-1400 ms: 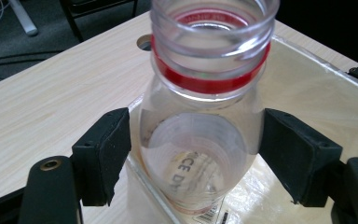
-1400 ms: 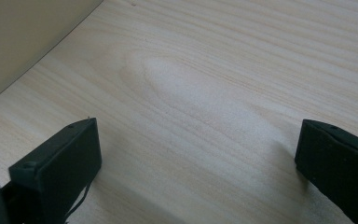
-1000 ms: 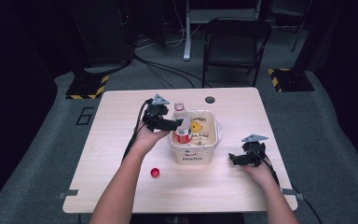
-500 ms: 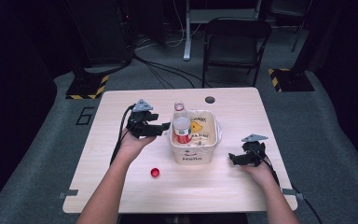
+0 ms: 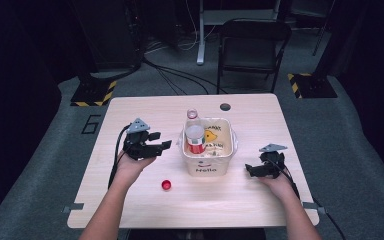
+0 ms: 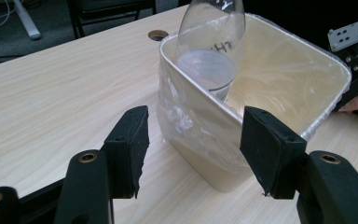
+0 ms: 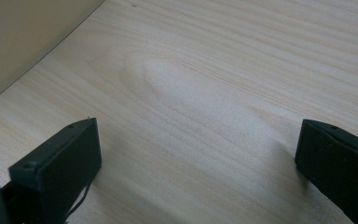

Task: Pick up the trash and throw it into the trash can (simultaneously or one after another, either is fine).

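We see the left tool (image 5: 152, 146), empty and half-wide, its jaws just having been closing, beside the bin (image 5: 231, 150) at mid-counter (image 5: 130, 200), where one plastic bottle (image 5: 195, 138) stands upright. The right tool (image 5: 252, 170) rests wide and empty. We judge the bottle deposited; next, the single red cap (image 5: 166, 184) calls for a low, narrow pinch.
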`<control>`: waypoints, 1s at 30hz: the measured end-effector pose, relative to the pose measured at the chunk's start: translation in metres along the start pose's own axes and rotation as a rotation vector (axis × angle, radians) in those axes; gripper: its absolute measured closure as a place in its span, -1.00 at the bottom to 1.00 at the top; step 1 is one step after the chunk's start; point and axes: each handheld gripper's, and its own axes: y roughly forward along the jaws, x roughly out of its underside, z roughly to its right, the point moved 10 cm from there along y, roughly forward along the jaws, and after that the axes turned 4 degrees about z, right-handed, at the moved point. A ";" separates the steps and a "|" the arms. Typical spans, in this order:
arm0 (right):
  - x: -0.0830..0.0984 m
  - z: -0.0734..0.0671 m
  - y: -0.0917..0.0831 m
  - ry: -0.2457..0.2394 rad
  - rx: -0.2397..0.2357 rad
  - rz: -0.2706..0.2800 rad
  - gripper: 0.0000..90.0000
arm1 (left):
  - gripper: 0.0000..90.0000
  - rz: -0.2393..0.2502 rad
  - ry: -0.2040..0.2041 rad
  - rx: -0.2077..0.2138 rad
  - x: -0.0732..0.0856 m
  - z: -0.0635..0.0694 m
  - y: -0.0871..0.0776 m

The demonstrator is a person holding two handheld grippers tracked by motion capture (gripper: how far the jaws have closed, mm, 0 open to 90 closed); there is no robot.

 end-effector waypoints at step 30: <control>0.000 0.000 0.000 -0.001 -0.001 0.000 -1.00 | 0.04 -0.051 -0.011 0.014 0.070 0.004 -0.008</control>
